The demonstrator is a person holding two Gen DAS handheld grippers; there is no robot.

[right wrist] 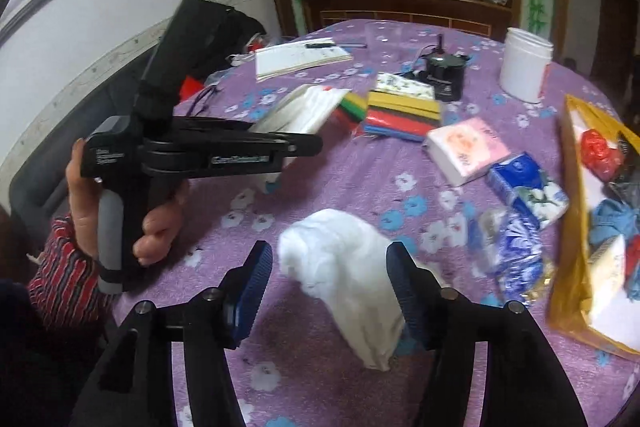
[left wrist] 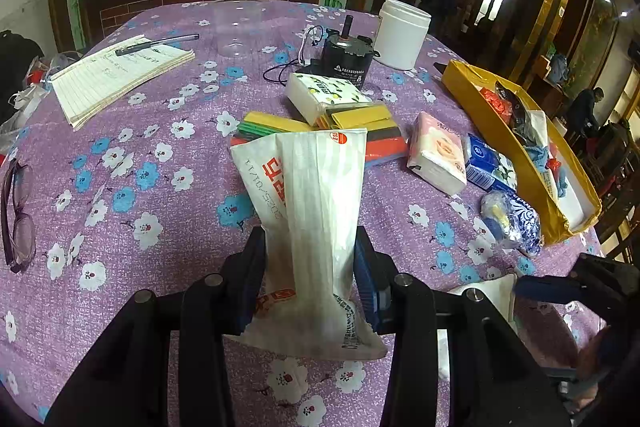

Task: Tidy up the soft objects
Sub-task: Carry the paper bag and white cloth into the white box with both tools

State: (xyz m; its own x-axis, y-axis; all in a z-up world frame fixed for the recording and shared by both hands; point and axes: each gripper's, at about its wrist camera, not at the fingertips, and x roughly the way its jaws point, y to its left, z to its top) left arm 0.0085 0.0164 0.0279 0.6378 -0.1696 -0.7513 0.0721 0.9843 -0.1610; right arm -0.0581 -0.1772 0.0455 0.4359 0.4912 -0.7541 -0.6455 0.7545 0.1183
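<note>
A: Right, we are gripping the white tissue pack in the left tool, jaws squeezed in on its lower half, and it is hanging above the bench, clear of the cloth.

B: And our right tool is standing wide open around the white cloth, which is lying on the bench; neither pad looks to be touching it.

A: We are guessing both are heading for the yellow box at the right edge.

B: The pack is sagging and pinched narrow, so it could be slipping out if we swing fast.

A: And closing on the cloth's loose top may be lifting only a fold, dragging the rest into the blue tissue pack.
</note>
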